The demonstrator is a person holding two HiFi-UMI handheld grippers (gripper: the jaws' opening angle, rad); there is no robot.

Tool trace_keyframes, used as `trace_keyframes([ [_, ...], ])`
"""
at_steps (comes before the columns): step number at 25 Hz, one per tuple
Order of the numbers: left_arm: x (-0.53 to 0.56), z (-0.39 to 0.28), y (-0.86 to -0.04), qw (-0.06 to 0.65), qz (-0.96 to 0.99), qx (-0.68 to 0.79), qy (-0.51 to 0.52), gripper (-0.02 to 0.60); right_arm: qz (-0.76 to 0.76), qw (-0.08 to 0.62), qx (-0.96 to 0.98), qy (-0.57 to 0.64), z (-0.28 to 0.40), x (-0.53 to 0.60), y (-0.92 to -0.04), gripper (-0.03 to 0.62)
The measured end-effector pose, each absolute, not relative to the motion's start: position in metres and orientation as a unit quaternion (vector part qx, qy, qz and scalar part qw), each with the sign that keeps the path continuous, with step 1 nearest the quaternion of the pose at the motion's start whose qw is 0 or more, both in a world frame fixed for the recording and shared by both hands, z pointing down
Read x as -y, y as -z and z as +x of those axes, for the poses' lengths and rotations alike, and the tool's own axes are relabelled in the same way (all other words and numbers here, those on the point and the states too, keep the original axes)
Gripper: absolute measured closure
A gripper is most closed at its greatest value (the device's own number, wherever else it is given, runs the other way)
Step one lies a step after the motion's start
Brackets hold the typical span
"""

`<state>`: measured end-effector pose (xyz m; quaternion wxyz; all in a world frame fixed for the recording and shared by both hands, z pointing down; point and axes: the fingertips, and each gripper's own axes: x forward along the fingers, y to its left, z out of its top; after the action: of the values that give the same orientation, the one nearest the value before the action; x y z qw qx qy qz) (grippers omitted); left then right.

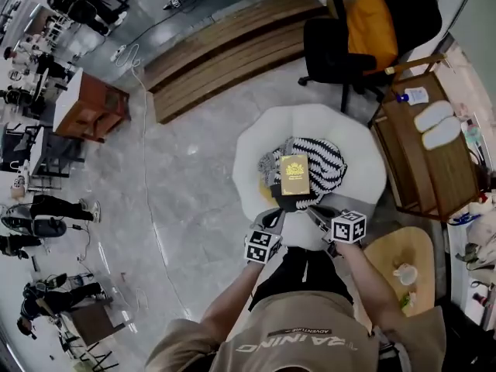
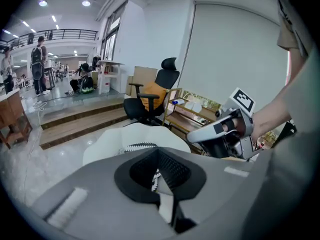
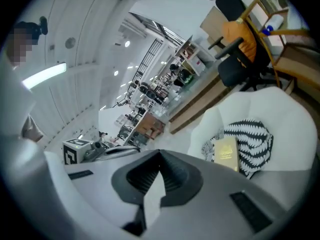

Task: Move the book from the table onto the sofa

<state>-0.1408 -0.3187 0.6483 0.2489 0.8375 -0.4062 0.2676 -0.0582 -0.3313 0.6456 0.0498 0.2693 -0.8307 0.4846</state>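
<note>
The gold-covered book (image 1: 294,175) lies flat on a black-and-white striped cushion (image 1: 329,165) in the white round sofa (image 1: 310,126). No gripper touches it. My left gripper (image 1: 275,217) and right gripper (image 1: 314,210) hang side by side just in front of the sofa's near rim, close to my body, both shut and holding nothing. In the right gripper view the book (image 3: 226,153) rests on the cushion (image 3: 255,144) beyond the closed right gripper (image 3: 152,191), and the left gripper (image 3: 100,151) shows at the left. The left gripper (image 2: 160,184) view shows the sofa (image 2: 115,141) ahead.
A black office chair (image 1: 349,37) with an orange cushion stands behind the sofa. A wooden table (image 1: 422,153) stands to the right, and a small round wooden table (image 1: 403,258) with a cup is at my right side. Wooden steps (image 1: 225,49) and a brown cabinet (image 1: 89,103) lie farther off.
</note>
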Motion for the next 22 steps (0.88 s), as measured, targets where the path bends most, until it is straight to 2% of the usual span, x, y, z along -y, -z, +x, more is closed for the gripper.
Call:
trace_keyframes([
  [10, 0.339, -0.13, -0.504, 0.199, 0.856, 0.454, -0.144, 0.583, 0.312, 0.062, 0.906, -0.278, -0.055, 0.332, -0.495, 0.588],
  [15, 0.362, -0.119, -0.444, 0.126, 0.876, 0.448, -0.124, 0.583, 0.318, 0.013, 0.927, -0.197, -0.047, 0.347, -0.417, 0.588],
  [22, 0.391, -0.114, -0.362, 0.065, 0.886, 0.455, -0.065, 0.583, 0.342, 0.015, 0.937, -0.071, -0.035, 0.376, -0.335, 0.588],
])
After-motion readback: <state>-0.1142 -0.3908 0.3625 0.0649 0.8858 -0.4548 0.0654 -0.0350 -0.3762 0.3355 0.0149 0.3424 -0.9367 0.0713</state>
